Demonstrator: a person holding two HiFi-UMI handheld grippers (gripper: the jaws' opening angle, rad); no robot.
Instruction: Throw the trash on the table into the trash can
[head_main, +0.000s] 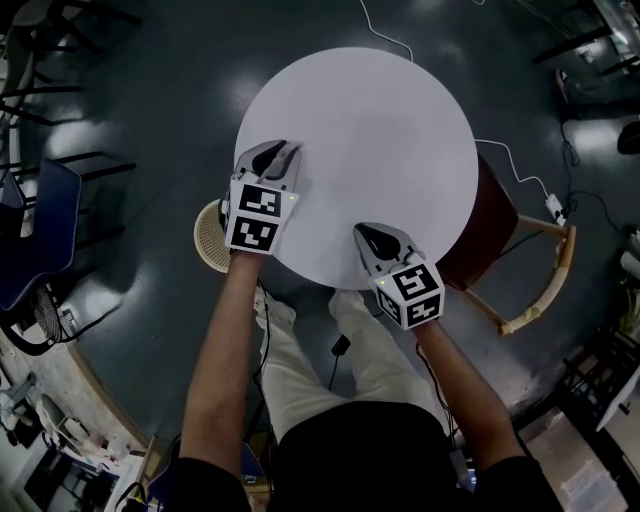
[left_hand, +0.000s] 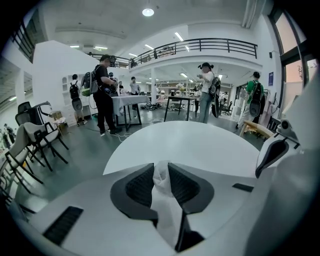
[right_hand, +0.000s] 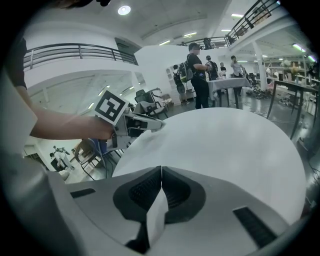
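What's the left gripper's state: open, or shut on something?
The left gripper is shut on a white tissue: the left gripper view shows the crumpled tissue pinched between the jaws.

- The round table surface (head_main: 400, 110) is plain white.
- The left gripper (head_main: 282, 150) and right gripper (head_main: 364, 232) have pale grey shells, black ribbed jaws, and cubes bearing black-and-white square markers.
- The crumpled tissue (left_hand: 161, 185) between the left jaws is white.
- The thin paper slip (right_hand: 156, 215) in the right jaws is white.
- The perforated round trash can (head_main: 208, 240) is beige.
- The glossy floor (head_main: 150, 110) is dark grey-blue.
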